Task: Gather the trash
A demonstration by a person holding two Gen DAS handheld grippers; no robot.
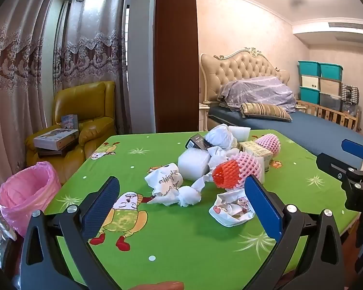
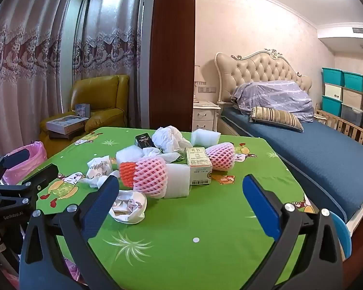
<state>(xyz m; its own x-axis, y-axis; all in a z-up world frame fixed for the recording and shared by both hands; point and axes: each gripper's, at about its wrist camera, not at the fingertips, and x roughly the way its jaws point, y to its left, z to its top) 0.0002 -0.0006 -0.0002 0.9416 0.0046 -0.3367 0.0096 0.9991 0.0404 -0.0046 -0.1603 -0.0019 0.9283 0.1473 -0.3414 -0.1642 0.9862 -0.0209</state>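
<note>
Progress: you look to be at the start; nothing has visibly gone into the bin.
Left gripper point(image 1: 181, 193): your jaws stand wide apart, nothing between them, low centre of the left view.
Right gripper point(image 2: 181, 193): also spread wide and empty, low centre of its view.
Trash pile point(image 1: 220, 162): all of it lies on the green tablecloth point(image 1: 181, 241) mid-frame, including crumpled tissue point(image 1: 167, 186), pink foam nets point(image 2: 150, 174), small cartons point(image 2: 198, 166) and a paper wrapper point(image 1: 230, 207).
Bin: the pink-lined bin point(image 1: 24, 193) sits beside the table, lower left.
Left to do: every piece, judging by the pile.
</note>
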